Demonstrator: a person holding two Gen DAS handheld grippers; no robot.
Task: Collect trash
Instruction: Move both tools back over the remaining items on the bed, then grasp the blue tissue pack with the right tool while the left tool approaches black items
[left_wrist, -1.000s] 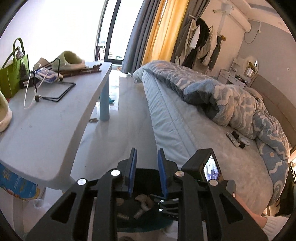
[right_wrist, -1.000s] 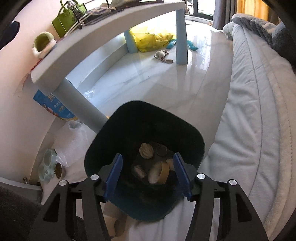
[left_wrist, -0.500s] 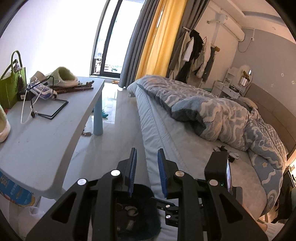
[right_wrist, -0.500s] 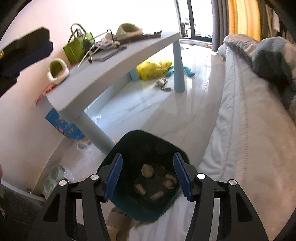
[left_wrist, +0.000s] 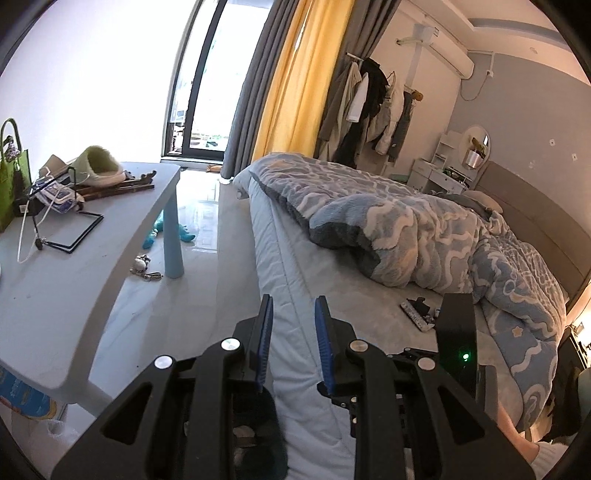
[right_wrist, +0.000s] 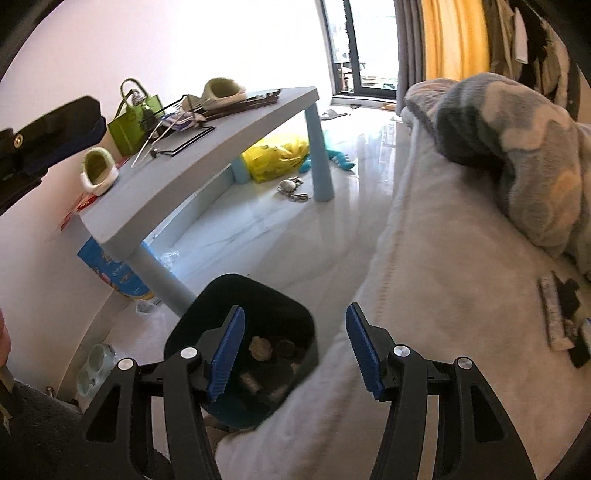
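A dark teal trash bin (right_wrist: 295, 310) stands on the floor by the bed, holding several crumpled scraps (right_wrist: 260, 349); its rim also shows low in the left wrist view (left_wrist: 275, 424). My right gripper (right_wrist: 295, 350) is open and empty, raised above the bin and the bed edge. My left gripper (left_wrist: 293, 343) is open with a narrow gap, empty, raised over the bed edge. Small dark items and a remote (right_wrist: 552, 317) lie on the bed sheet (left_wrist: 415, 314).
A grey-blue table (left_wrist: 74, 266) at left carries a green bag (right_wrist: 135, 122), slippers (right_wrist: 99, 173) and a wire stand. A yellow bag (right_wrist: 275, 157), keys (left_wrist: 146, 267) and a teal toy lie on the floor. The bed with a blue duvet (left_wrist: 424, 229) fills the right.
Both grippers have risen and tilted up away from the bin. The bin now sits lower and smaller in both views. The right gripper has swung right toward the bed.
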